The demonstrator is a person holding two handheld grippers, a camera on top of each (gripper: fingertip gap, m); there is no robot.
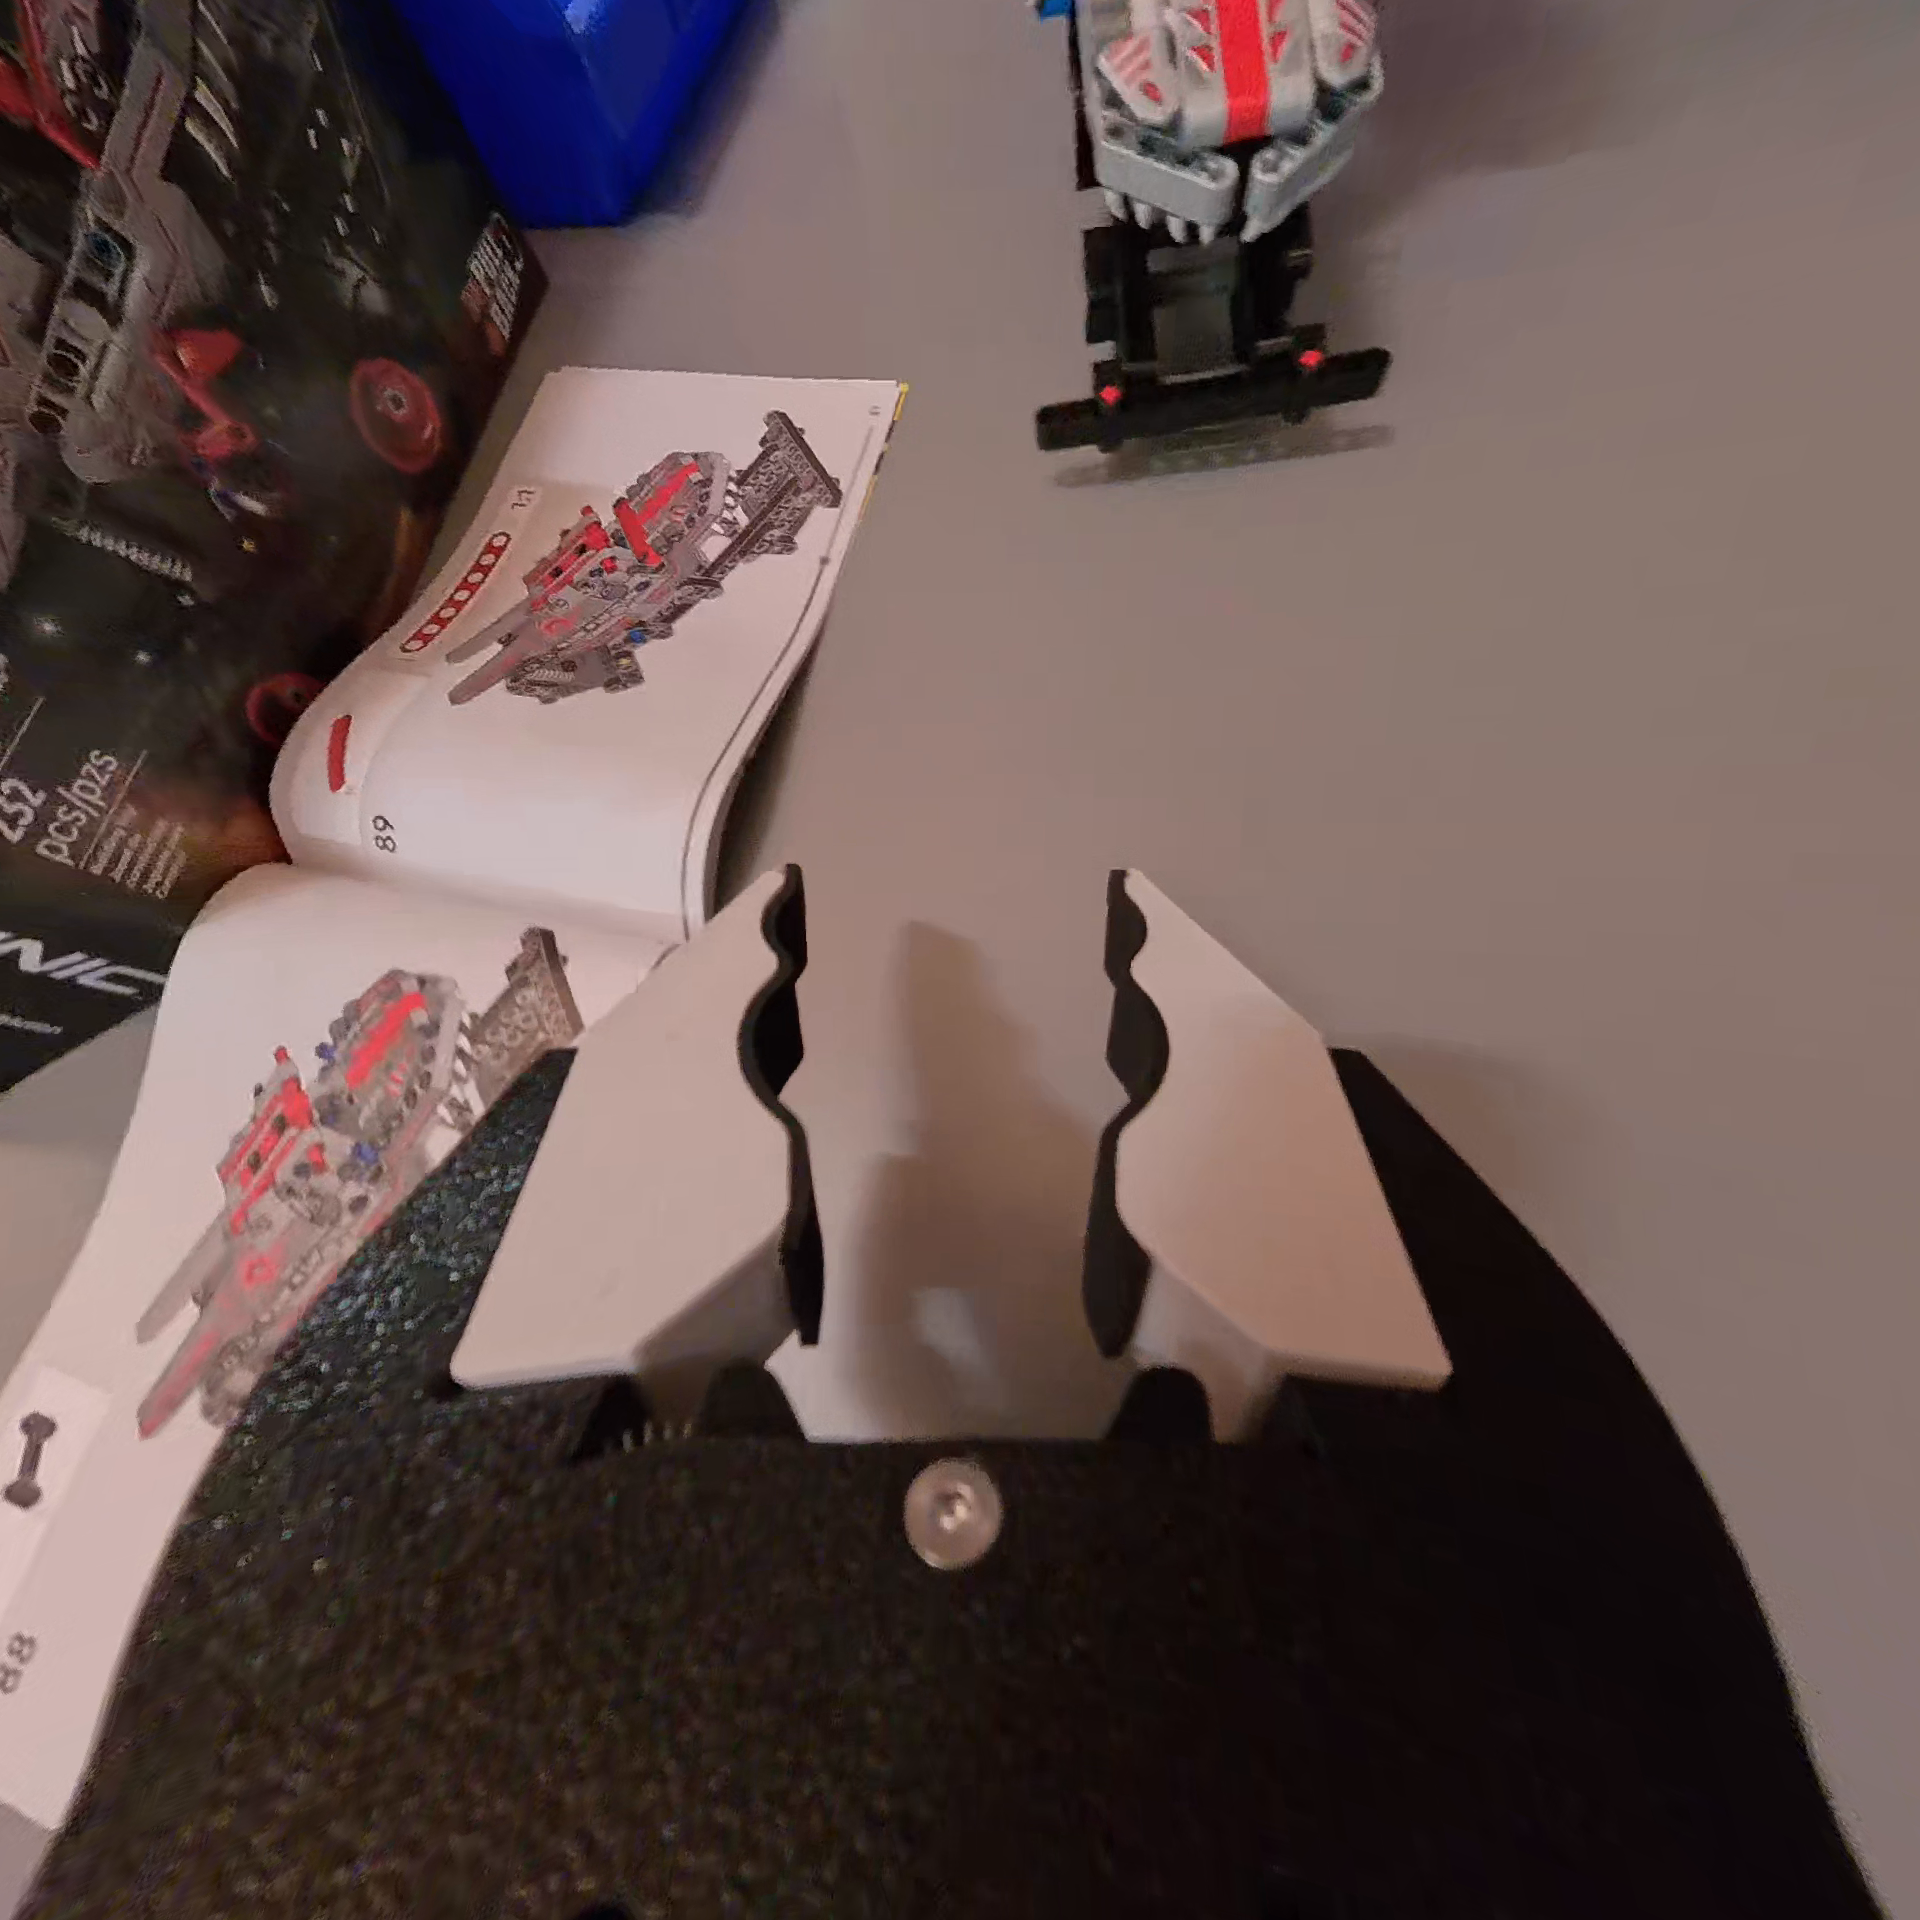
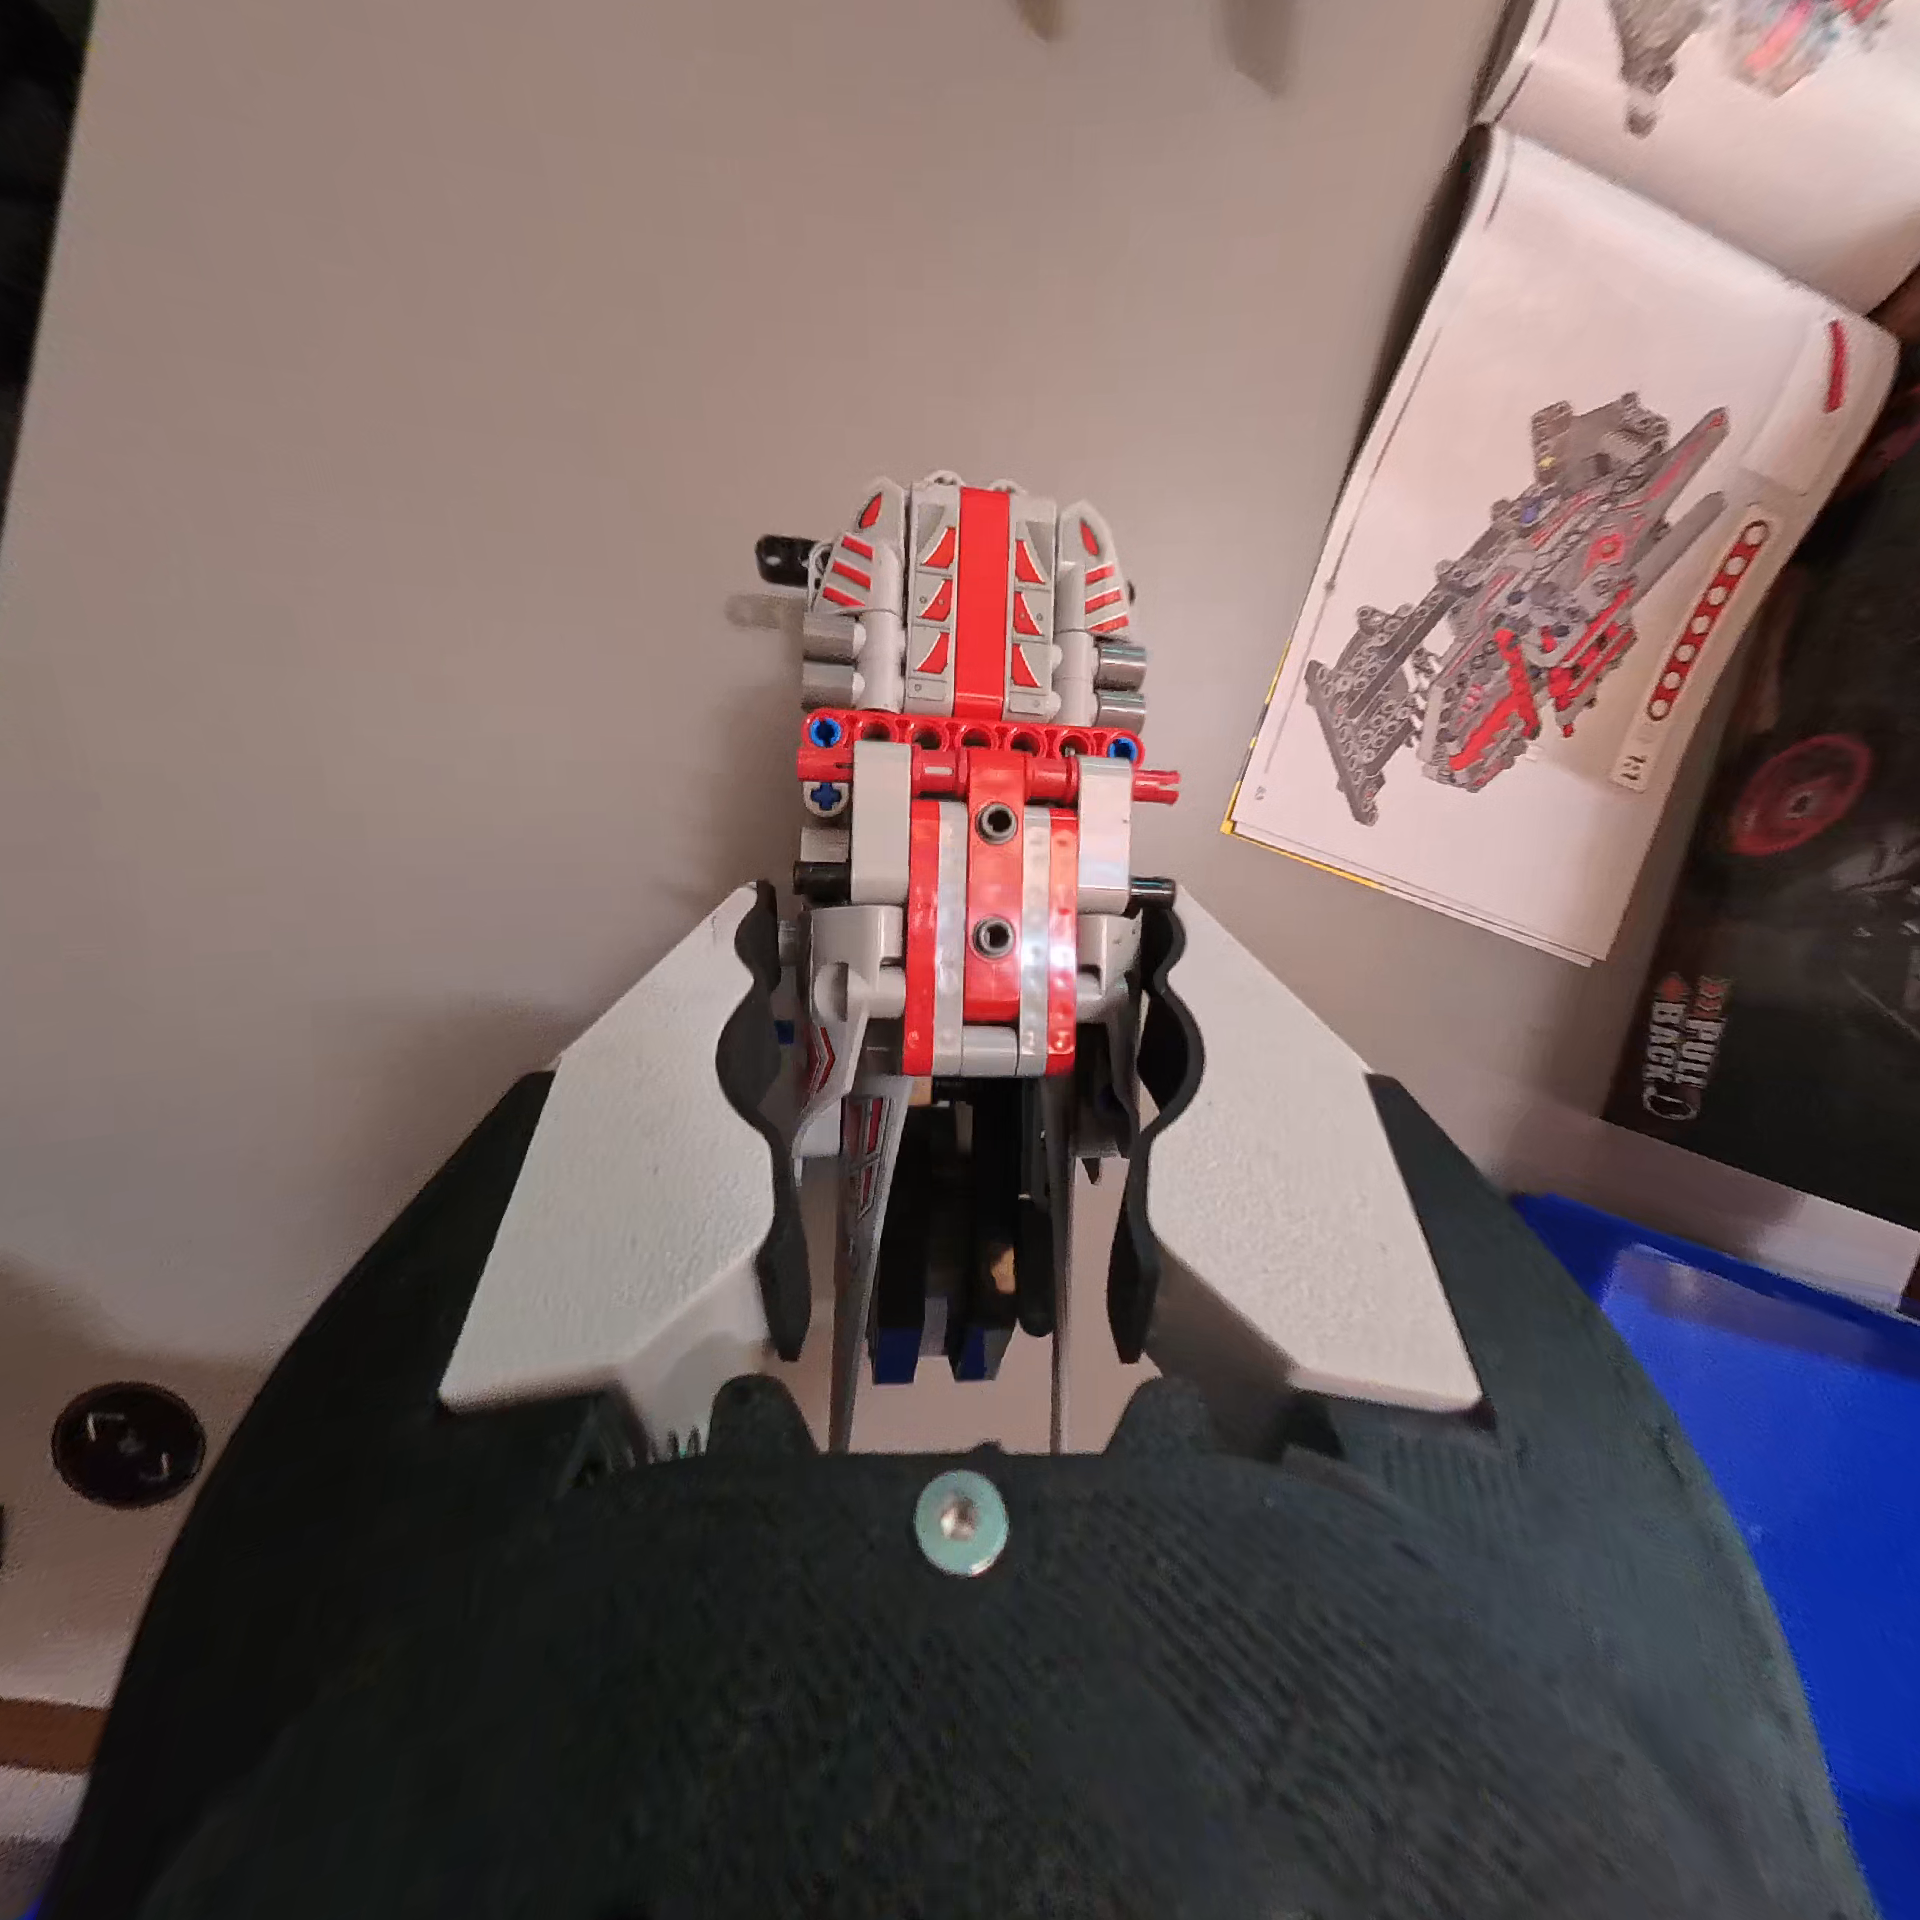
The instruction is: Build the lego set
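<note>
Clutter sits along one edge of the grey surface [image 1: 1351,727]: an open instruction booklet [image 1: 582,665], a dark set box [image 1: 208,416] touching it, and a blue bin [image 1: 582,94] beside the box. The lego model [image 2: 977,790], grey with red stripes, a red holed beam across it and a black base, stands on the surface between the right gripper [image 2: 961,904] fingers, which press its sides. The left gripper [image 1: 956,883] fingers are spread apart, holding nothing, with the model well ahead.
</note>
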